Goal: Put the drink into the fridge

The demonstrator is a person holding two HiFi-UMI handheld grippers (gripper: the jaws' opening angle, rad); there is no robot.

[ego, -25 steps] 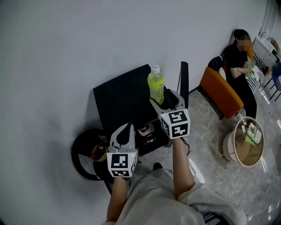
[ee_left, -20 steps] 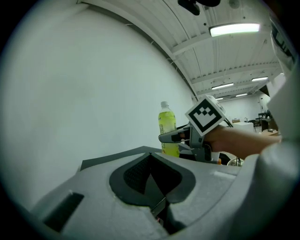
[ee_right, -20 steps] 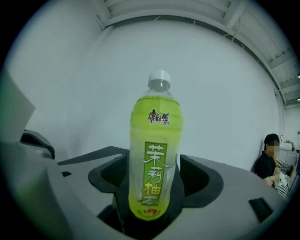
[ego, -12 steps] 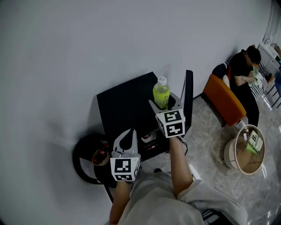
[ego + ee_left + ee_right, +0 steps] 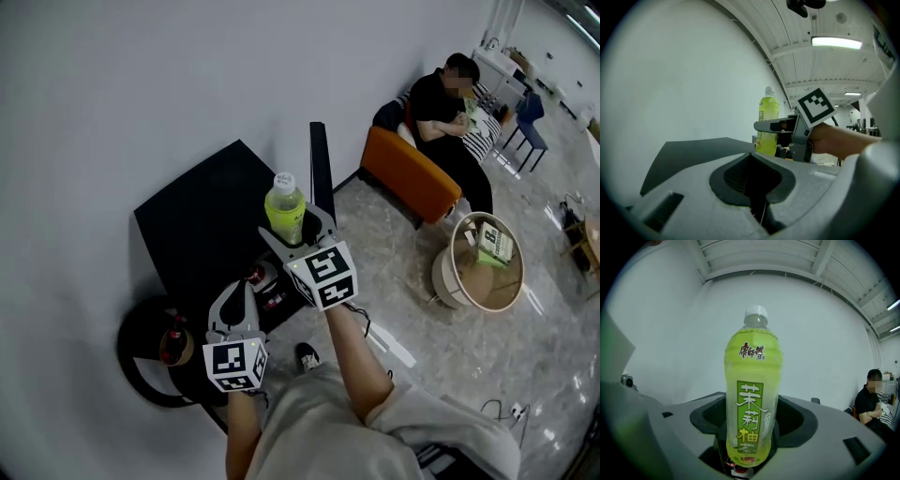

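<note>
My right gripper [image 5: 298, 228] is shut on a yellow-green tea bottle [image 5: 284, 206] with a white cap, holding it upright near its base [image 5: 752, 394]. It hangs over the front right corner of the small black fridge [image 5: 197, 225], whose door [image 5: 321, 173] stands open, edge-on to me. Red-labelled items [image 5: 259, 276] show inside the fridge, below the bottle. My left gripper [image 5: 242, 298] is lower left, in front of the fridge, jaws together and empty. From the left gripper view, the bottle [image 5: 768, 123] stands past the fridge's dark top [image 5: 689, 150].
A person [image 5: 452, 105] sits on an orange sofa [image 5: 412, 176] at the back right. A round low table [image 5: 466, 281] stands on the tiled floor to the right. A black round seat [image 5: 136, 361] with a cola bottle [image 5: 174, 337] sits left of the fridge. A white wall lies behind.
The head view has swung, so the fridge, bottle and both grippers sit further left in it. The right gripper has kept its hold on the bottle. The left gripper stays shut.
</note>
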